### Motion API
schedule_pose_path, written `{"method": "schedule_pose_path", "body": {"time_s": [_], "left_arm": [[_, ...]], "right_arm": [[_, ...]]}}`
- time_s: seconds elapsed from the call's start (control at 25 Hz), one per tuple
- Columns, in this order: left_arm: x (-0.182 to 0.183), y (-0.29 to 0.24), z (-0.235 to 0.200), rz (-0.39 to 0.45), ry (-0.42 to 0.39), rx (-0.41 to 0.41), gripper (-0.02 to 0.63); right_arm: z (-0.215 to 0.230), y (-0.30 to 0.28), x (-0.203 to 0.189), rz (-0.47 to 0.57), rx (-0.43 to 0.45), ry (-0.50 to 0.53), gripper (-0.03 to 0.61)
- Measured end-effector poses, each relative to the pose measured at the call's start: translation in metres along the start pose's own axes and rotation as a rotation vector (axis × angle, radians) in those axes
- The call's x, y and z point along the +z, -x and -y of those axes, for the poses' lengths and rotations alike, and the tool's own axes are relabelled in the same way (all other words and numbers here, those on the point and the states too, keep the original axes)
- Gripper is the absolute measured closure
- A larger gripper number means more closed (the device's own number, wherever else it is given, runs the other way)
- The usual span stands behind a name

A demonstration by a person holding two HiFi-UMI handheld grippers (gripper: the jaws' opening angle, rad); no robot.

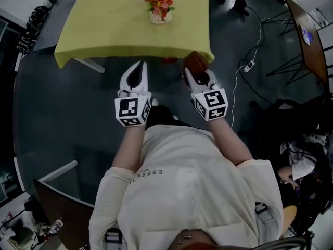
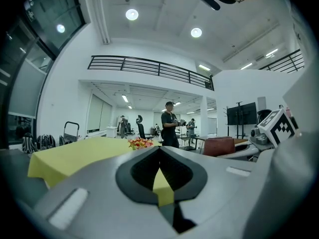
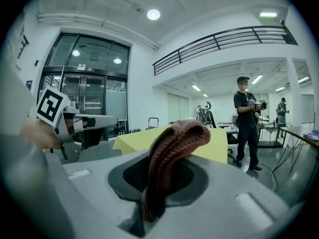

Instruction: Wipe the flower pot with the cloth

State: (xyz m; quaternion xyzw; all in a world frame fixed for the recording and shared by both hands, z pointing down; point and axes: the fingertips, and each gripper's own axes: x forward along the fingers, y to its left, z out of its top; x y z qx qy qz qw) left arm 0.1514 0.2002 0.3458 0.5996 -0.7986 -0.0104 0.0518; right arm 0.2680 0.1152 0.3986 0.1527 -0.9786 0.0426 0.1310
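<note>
- Jaws on the left gripper are shut tight, and nothing is between them. The left gripper view shows the two tips pressed together.
- The left gripper points level at the table with the yellow cover. The near edge of the table is just ahead of its tips.
- The flower pot stands far ahead of both grippers, near the far side of the table and between the lines the two grippers point along. It holds red and orange flowers. In the left gripper view the flowers peek up just left of the tips.
- The right gripper is beside the left one, with a gap between them. Its jaws pinch the brown knitted cloth.
- In the right gripper view the cloth sticks up out of the jaws and flops over at the top. The yellow table is behind it.
- A person in dark clothes stands far ahead, to the right of that gripper.
- A white power strip lies on the floor, off to its right.
</note>
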Motion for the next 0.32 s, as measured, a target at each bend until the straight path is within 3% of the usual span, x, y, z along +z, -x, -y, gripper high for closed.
{"method": "schedule_pose_path", "body": {"time_s": [0.32], "left_arm": [[-0.008,0.005,0.003,-0.013,0.007,-0.018,0.598]], "right_arm": [[-0.007,0.000,-0.012,-0.020,0.012,0.013,0.532]]}}
